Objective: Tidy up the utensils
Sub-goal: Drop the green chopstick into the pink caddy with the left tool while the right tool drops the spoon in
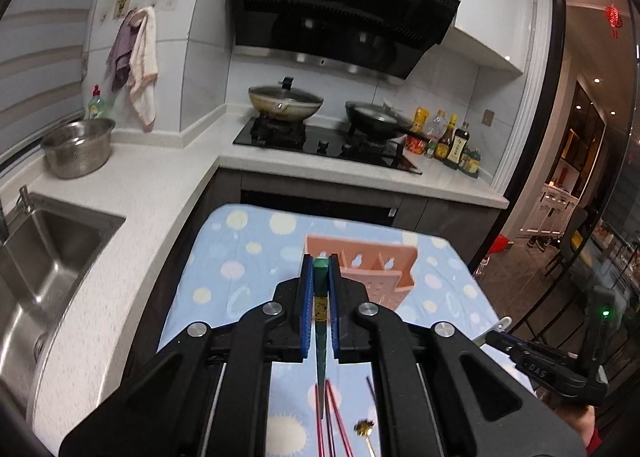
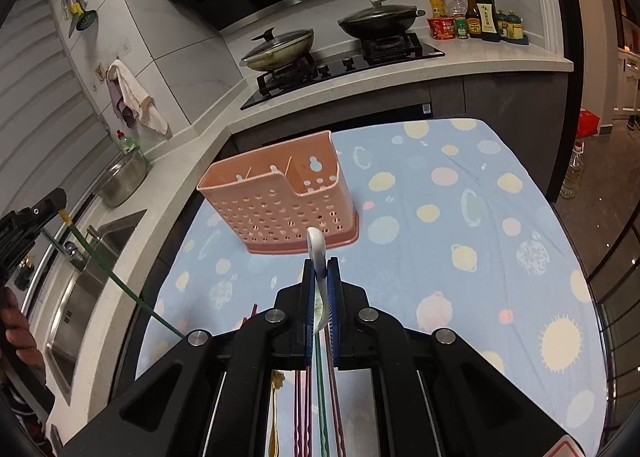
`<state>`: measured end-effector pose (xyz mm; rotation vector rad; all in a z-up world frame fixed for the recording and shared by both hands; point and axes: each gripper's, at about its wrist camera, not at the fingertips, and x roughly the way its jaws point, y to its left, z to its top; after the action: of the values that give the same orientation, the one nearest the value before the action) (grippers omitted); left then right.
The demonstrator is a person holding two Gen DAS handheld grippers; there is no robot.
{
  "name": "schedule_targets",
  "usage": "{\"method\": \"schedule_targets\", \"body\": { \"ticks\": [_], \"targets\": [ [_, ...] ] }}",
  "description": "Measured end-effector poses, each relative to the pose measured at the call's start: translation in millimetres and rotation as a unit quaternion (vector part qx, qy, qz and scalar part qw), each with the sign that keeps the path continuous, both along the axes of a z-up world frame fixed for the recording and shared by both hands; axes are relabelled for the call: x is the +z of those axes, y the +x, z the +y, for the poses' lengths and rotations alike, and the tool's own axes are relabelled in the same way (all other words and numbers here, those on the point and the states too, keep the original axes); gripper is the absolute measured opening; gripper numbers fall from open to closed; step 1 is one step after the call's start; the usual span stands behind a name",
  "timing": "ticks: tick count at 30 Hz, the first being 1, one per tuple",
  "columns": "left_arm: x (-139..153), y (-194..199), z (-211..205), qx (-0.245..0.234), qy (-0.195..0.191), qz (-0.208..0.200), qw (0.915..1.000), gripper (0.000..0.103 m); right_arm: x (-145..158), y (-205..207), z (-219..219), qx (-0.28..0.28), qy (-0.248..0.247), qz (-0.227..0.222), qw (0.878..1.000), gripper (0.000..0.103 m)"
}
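Observation:
My left gripper (image 1: 320, 262) is shut on a green chopstick (image 1: 320, 297), held above the blue spotted tablecloth (image 1: 248, 257). It sits just short of the pink perforated utensil holder (image 1: 376, 273). In the right wrist view the same gripper (image 2: 60, 206) shows at the left with the green chopstick (image 2: 108, 269) hanging down from it. My right gripper (image 2: 322, 263) is shut on a white spoon (image 2: 314, 245), in front of the holder (image 2: 276, 197), whose compartments look empty. Pink chopsticks (image 1: 332, 417), another green chopstick (image 2: 320, 397) and a gold utensil (image 1: 364, 429) lie on the cloth below.
A white counter (image 1: 132, 193) runs to the left with a steel sink (image 1: 44, 257) and a steel colander (image 1: 78, 147). Behind the table are a stove with two lidded pans (image 2: 280, 47) and sauce bottles (image 2: 476, 13). A person's hand (image 2: 16, 333) is at the left edge.

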<state>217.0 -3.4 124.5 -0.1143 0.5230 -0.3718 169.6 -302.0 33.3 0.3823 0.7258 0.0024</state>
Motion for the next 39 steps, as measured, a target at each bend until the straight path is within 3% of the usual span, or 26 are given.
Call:
{"method": "schedule_targets", "body": {
  "ticks": [10,15,25,35,36,38,39],
  "targets": [
    [79,45,-26,-0.016,-0.02,-0.088,0.9958,0.007,33,71,-13,-0.008,-0.012,-0.04,0.999,0.006],
    [99,73,-40,-0.014,-0.022,-0.114,0.9931,0.007,40,104,-17,-0.013,-0.011,-0.052,0.999,0.006],
    [53,126,-61,-0.007,0.012,-0.082,0.9965,0.007,4,156,-9,-0.007,-0.018,-0.008,1.0,0.006],
    [5,148,-55,0.004,0.014,-0.031,0.9994,0.007,-25,166,-10,-0.006,-0.012,0.017,1.0,0.008],
    [4,146,-54,0.006,0.012,-0.033,0.9994,0.011,-24,164,-9,-0.01,-0.016,0.015,1.0,0.012],
    [2,144,-51,0.015,0.011,-0.031,0.9993,0.03,-20,160,-10,-0.016,-0.02,0.01,1.0,0.016],
    [2,142,-49,0.023,0.01,-0.033,0.9991,0.045,-19,158,-11,-0.017,-0.017,0.008,1.0,0.018]
  ]
}}
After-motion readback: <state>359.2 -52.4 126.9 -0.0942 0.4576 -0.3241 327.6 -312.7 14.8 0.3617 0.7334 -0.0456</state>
